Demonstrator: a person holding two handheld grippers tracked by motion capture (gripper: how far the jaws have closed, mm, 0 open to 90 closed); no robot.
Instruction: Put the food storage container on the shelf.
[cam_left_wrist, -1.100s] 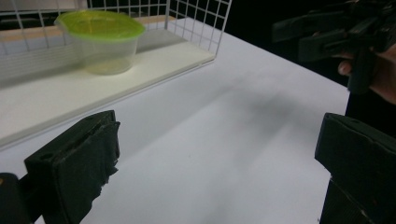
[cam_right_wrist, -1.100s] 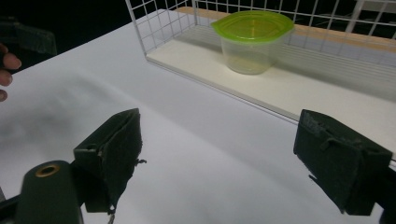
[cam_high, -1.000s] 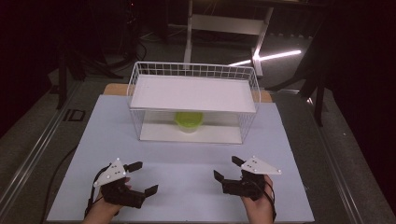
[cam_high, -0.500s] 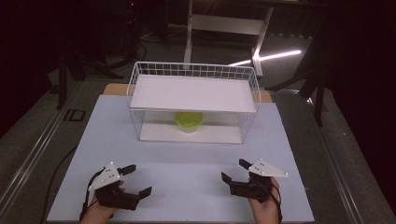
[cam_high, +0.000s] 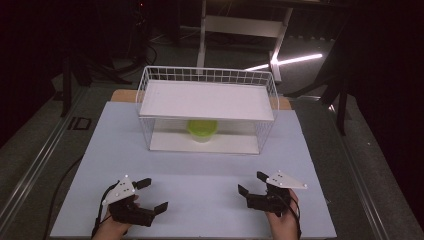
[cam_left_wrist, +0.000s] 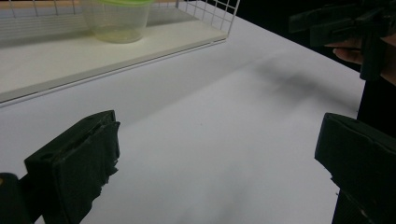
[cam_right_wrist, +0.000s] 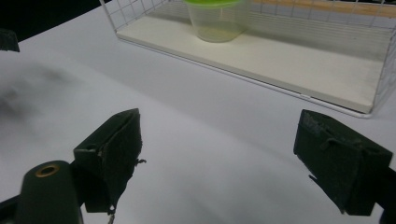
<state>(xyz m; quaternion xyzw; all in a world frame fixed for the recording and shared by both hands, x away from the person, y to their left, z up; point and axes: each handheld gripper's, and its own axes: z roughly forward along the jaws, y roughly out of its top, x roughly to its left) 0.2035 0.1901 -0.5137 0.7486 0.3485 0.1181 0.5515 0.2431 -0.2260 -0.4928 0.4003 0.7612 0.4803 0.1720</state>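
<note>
Two spread grippers, left gripper (cam_high: 151, 194) and right gripper (cam_high: 253, 182)

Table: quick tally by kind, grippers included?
Grippers: 2, left gripper and right gripper, both open
Wire rack: 1
Green-lidded container: 1, on the rack's lower shelf
Total: 4

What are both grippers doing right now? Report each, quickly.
Left gripper: open, jaws wide apart, holding nothing, above the white table.
Right gripper: open, jaws wide apart, holding nothing.
</note>
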